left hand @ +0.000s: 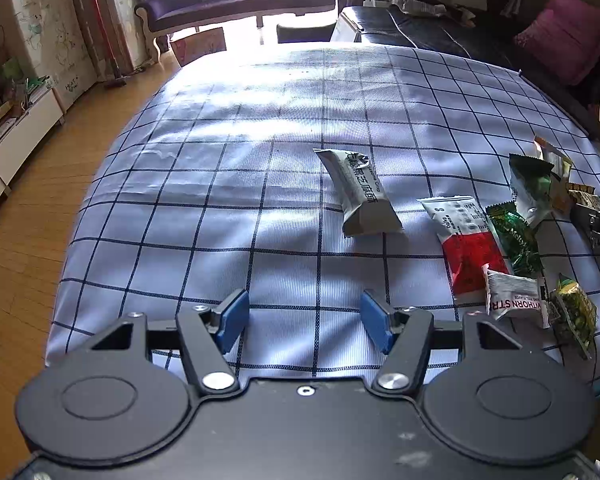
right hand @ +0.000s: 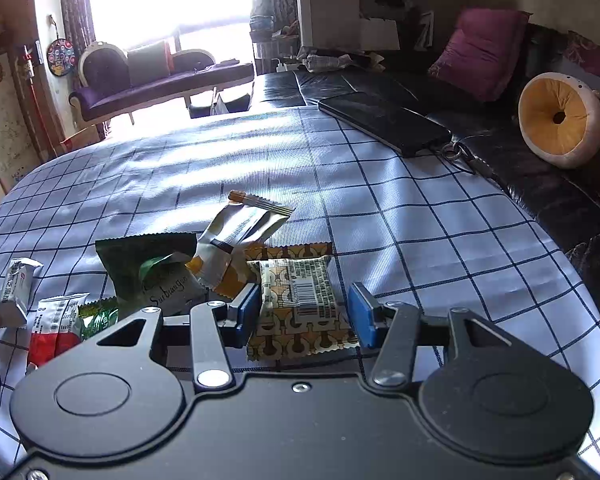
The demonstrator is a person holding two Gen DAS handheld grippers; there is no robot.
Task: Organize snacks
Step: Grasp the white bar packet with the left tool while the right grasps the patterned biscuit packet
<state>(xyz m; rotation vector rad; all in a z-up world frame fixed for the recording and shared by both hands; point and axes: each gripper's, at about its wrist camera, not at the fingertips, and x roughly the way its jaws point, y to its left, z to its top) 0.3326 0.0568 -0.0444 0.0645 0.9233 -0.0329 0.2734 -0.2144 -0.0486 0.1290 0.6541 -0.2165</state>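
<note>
My left tool (left hand: 303, 320) hangs low over the counter (left hand: 228, 184) with its blue pads spread wide and nothing between them — only checked cloth, pale blue with dark grid lines, slightly rippled. Ahead of it a grey-white pillow-shaped packet (left hand: 360, 194) lies alone, puffed and crimped at both ends; the rest of the snacks cluster to its right: a flat red-and-white sachet (left hand: 466, 244), a glossy green wrapper (left hand: 514, 240), a small white packet with red lettering (left hand: 514, 300) and a crinkled yellow-green one (left hand: 576, 314) nearest the counter's edge. My right tool (right hand: 303, 316) is open too, its pads standing either side of a flat brown-and-cream patterned packet (right hand: 300, 308) with a barcode; I cannot tell whether either pad touches the foil. Only the right view shows what is piled behind that packet — a dark green bag (right hand: 152, 268) with a serrated top and a creased cream-and-yellow wrapper (right hand: 236, 240) leaning over it — plus a slim black slab-like device (right hand: 384, 122) at the far edge and a round orange cushion (right hand: 560, 120) on the black leather sofa (right hand: 540, 184).
</note>
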